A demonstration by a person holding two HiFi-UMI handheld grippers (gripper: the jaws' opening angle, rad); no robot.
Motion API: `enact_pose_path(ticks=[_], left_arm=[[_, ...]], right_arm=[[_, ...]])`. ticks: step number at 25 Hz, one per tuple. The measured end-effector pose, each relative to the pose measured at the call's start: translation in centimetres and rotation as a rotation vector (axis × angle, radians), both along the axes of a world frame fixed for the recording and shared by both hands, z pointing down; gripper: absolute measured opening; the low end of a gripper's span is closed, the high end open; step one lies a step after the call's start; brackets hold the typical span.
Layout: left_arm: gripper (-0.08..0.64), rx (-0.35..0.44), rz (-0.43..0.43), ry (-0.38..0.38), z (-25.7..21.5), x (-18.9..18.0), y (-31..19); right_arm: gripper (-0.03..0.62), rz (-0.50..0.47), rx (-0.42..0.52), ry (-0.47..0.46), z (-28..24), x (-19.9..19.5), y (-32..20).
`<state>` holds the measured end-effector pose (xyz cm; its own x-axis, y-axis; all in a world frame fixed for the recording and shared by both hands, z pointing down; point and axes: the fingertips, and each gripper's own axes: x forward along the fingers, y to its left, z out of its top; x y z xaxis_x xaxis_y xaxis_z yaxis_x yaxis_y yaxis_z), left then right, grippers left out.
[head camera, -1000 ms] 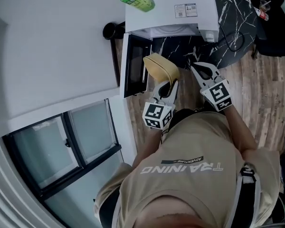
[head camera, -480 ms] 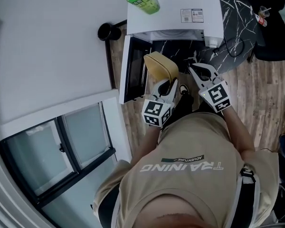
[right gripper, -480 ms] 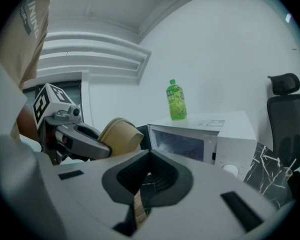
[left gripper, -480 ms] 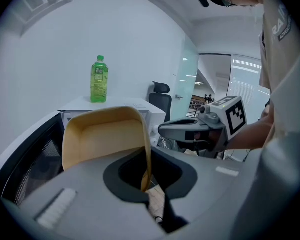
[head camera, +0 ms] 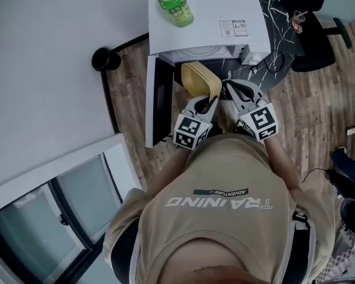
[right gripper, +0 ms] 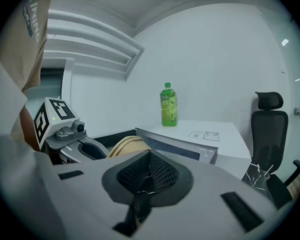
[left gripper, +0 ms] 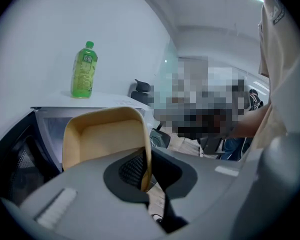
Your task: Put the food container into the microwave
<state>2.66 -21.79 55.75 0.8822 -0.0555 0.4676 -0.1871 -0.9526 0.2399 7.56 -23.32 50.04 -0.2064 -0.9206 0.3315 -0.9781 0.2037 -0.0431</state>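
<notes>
We see the left claw (head camera: 205,102) closed on the food container (head camera: 199,79). In the left gripper view its jaws pinch the container's near right wall, with one pad inside the tub and the other outside. The left claw (left gripper: 146,176) carries the tan, empty food container (left gripper: 104,138) tilted, with its open side turned toward us. The container hangs in the air just in front of the open mouth of the microwave (head camera: 208,18). We cannot tell whether its far rim has crossed the threshold.

The microwave door (head camera: 155,102) is swung wide open on the left side. The dark cavity (left gripper: 37,144) shows just beyond and to the left of the container.

The right claw (head camera: 232,88) is empty, and in the right gripper view its pads (right gripper: 162,174) meet with nothing between them. It hovers just right of the container, near the microwave's front right corner, and does not touch the tub. From that view we also see the container (right gripper: 128,144) and the left claw (right gripper: 65,130) off to the left.

A green bottle (head camera: 174,5) stands upright on the microwave's top, near its far left corner. A printed label (head camera: 232,28) lies toward the right edge of the same top.

The microwave sits on a black marbled surface (head camera: 279,21), and a black office chair (head camera: 312,43) stands beyond that surface's right edge.
</notes>
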Motion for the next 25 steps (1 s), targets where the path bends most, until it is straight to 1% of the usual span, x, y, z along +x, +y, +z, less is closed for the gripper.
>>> enact_pose_path(ticks=[3,5,8,11,13,17,19,22,25], left_arm=[[0.025,0.028,0.080,-0.018,1.3,0.1,-0.8],[0.025,0.042,0.131,-0.037,2.3,0.1,-1.1],[0.025,0.037,0.175,-0.043,3.3,0.4,-1.8],[0.025,0.039,0.203,-0.062,3.8,0.9,-2.4],[0.025,0.021,0.198,-0.074,4.1,1.3,-3.1],[0.025,-0.043,0.157,-0.116,5.1,2.1,-4.3],[0.025,-0.036,0.142,-0.152,5.5,2.6,-4.7],[0.025,0.001,0.136,-0.216,5.8,3.1,-5.8],[0.025,0.023,0.143,-0.263,6.5,5.0,-6.5]], right_arm=[[0.009,0.077,-0.007,-0.003,-0.4,0.6,-0.2],[0.009,0.110,-0.012,0.009,-0.6,0.8,0.1],[0.009,0.161,-0.021,0.031,-0.5,1.3,1.0],[0.009,0.190,-0.045,0.022,0.2,1.5,1.8],[0.009,0.191,-0.044,0.014,0.4,1.7,1.8],[0.009,0.183,-0.008,0.005,0.0,3.4,0.7],[0.009,0.159,0.025,0.002,-0.3,4.5,-0.3],[0.009,0.114,0.088,-0.016,-0.9,5.8,-2.2],[0.009,0.044,0.120,-0.026,-1.2,7.2,-3.2]])
